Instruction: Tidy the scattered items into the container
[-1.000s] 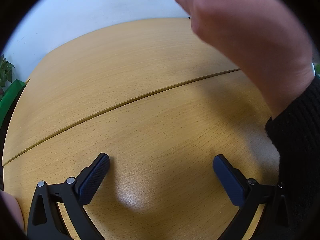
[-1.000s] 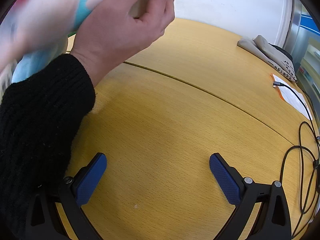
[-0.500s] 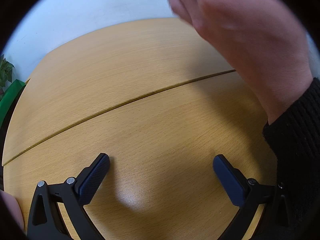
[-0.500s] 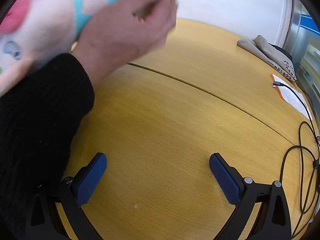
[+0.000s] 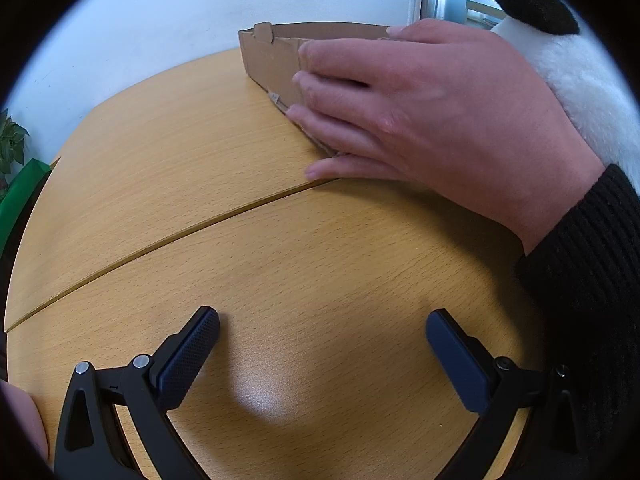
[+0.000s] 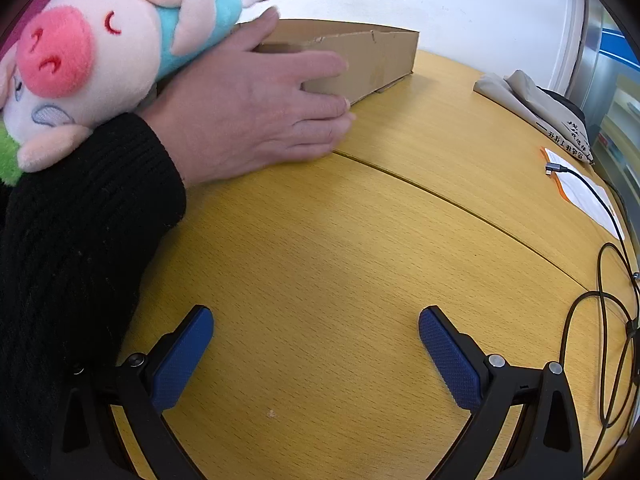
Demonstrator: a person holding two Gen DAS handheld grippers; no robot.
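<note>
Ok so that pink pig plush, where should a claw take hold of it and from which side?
Probably the teal-clothed body of the pig plush, approached from the right claw's side. The body is narrower and softer than the big head, and the bare hand and cardboard box block access from below.
</note>
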